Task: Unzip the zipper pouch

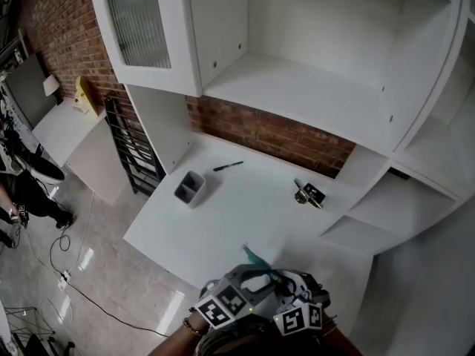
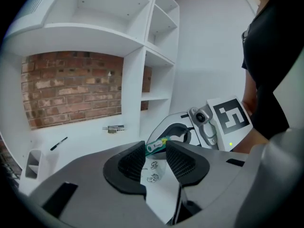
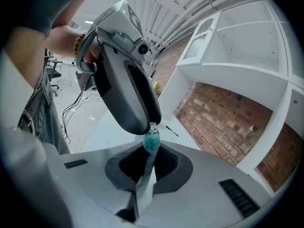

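Note:
The zipper pouch [image 2: 154,175] is clear plastic with small printed drawings and a teal zipper end [image 3: 152,140]. It hangs between both grippers close to my body, low in the head view, where its teal corner [image 1: 257,257] sticks out. My left gripper [image 2: 156,149] has the pouch sheet between its jaws and pinches the green-and-white zipper pull [image 2: 155,147] at its tips. My right gripper [image 3: 151,150] is shut on the teal end of the pouch. The left gripper's tips [image 3: 148,126] come down onto that end from above.
The white desk [image 1: 245,217] carries a grey bin [image 1: 190,188], a black pen [image 1: 228,167] and a small metal clip [image 1: 309,195] by the brick back wall. White shelves [image 1: 312,87] and a glass-front cabinet door [image 1: 141,21] hang above. Cables lie on the floor at left.

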